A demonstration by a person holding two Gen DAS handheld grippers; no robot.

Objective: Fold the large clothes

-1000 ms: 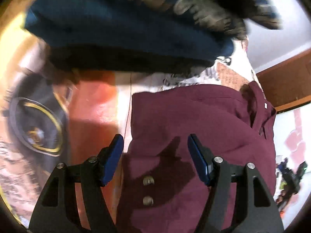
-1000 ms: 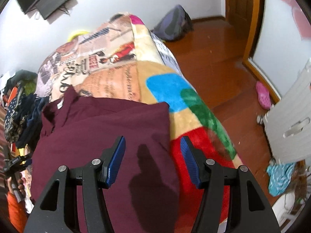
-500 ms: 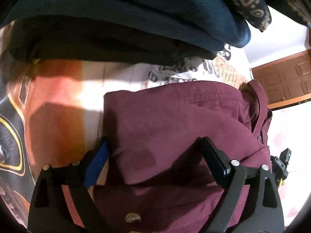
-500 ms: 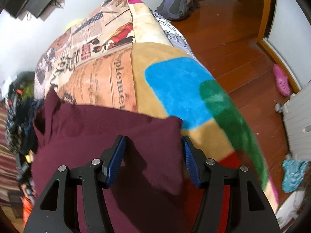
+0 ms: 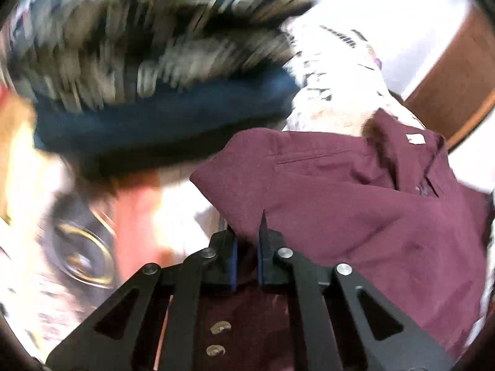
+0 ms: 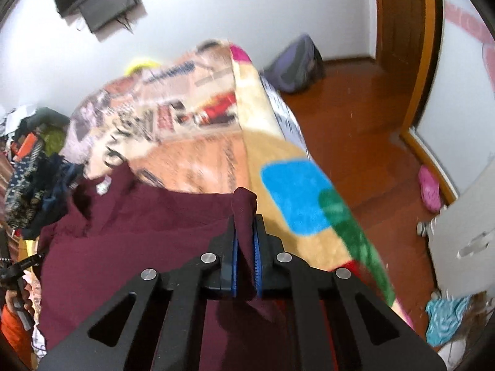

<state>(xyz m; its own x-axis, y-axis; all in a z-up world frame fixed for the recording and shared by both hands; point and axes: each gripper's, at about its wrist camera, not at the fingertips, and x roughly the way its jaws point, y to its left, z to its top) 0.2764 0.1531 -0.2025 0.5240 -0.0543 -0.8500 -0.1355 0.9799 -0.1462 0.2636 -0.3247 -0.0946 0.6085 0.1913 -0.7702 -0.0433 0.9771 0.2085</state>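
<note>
A maroon button-up shirt [image 5: 371, 204] lies folded on the patterned bed blanket [image 6: 191, 142], collar with a white label at the far end. My left gripper [image 5: 247, 241] is shut on the shirt's left folded edge, which is lifted off the blanket. My right gripper [image 6: 243, 241] is shut on the shirt's right corner [image 6: 244, 204], which bunches up between the blue pads. The shirt [image 6: 139, 232] spreads to the left in the right wrist view.
A stack of folded dark clothes [image 5: 161, 117] sits close beyond the shirt on the left. More clothes [image 6: 34, 179] pile at the bed's left side. The bed edge drops to a wooden floor [image 6: 371, 130] on the right, with a backpack [image 6: 294, 65] and a pink slipper [image 6: 428, 187].
Both grippers were open over the shirt's edges; both have closed on the fabric and lifted it. Both views are blurred with motion now.
</note>
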